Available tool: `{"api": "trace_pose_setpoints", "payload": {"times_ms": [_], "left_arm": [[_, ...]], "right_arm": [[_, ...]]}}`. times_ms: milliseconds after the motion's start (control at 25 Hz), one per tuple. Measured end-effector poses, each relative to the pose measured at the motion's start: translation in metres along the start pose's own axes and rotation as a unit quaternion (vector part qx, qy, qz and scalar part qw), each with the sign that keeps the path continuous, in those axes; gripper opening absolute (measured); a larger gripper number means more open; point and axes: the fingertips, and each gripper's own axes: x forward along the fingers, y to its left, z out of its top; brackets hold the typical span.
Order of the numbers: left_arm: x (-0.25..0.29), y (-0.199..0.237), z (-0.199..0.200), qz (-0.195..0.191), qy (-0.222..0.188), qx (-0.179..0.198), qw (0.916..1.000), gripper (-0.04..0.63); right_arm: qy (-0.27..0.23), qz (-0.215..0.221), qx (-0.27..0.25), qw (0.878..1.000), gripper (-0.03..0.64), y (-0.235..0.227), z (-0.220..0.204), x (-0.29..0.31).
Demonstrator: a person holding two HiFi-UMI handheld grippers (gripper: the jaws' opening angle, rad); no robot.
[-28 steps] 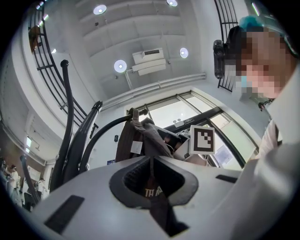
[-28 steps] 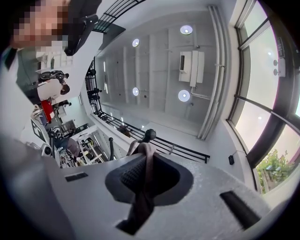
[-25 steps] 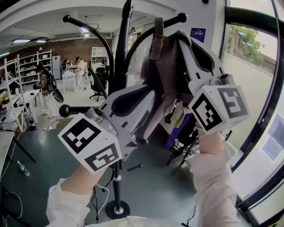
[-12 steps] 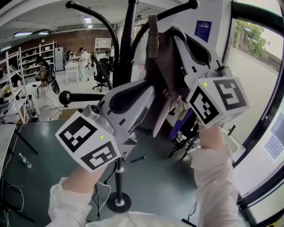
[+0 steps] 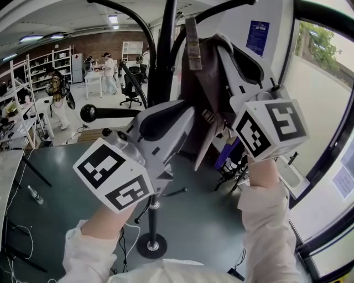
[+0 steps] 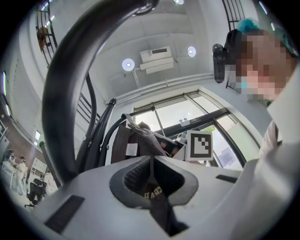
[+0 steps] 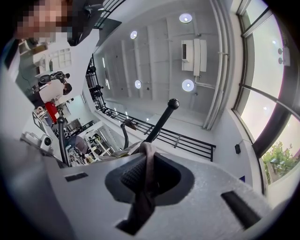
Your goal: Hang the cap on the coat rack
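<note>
Both grippers hold up a brown cap [image 5: 207,77] against the black coat rack [image 5: 166,50], just below its upper right arm [image 5: 221,11]. The cap's strap [image 5: 192,36] points upward beside the pole. My left gripper [image 5: 191,113] is shut on the cap's lower edge; in the left gripper view, printed brown fabric [image 6: 152,190] is pinched between the jaws of that gripper [image 6: 151,161]. My right gripper [image 5: 221,47] is shut on the cap's upper right side, and the right gripper view shows this gripper [image 7: 149,157] clamping a fold of fabric [image 7: 146,176], with a ball-tipped rack arm [image 7: 172,104] beyond.
The rack's round base [image 5: 151,246] stands on the dark floor. A lower ball-ended arm [image 5: 89,113] sticks out to the left. A large window frame [image 5: 326,110] curves along the right. People, shelves and office chairs [image 5: 130,88] fill the far left background.
Both grippers keep their hold on the cap and have lifted it slightly higher along the rack's pole. The rack's upper arms now run out of the top of the head view.
</note>
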Motion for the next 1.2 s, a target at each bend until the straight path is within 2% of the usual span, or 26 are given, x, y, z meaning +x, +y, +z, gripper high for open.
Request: {"api": "trace_pose_setpoints", "payload": {"times_ms": [280,440,760,920,1200], "left_arm": [[-0.012,-0.007,-0.002,0.001,0.006,-0.006,1.0,0.032],[-0.014,-0.005,-0.006,0.006,0.013,-0.008,0.9999,0.032],[-0.044,-0.023,-0.016,0.011,0.026,0.015,0.9995,0.032],[-0.053,-0.032,-0.021,0.007,0.024,0.004,0.9997,0.032],[-0.058,-0.049,-0.019,0.015,0.03,0.012,0.9994,0.032]], "right_arm": [[-0.002,0.0,0.005,1.0,0.022,0.01,0.008,-0.012],[-0.002,0.005,0.018,1.0,0.057,0.014,0.006,-0.015],[-0.023,0.021,0.039,0.999,0.129,0.043,0.021,-0.047],[-0.021,0.025,0.054,0.998,0.137,0.046,0.016,-0.057],[-0.011,0.027,0.07,0.997,0.143,0.048,0.013,-0.076]]}}
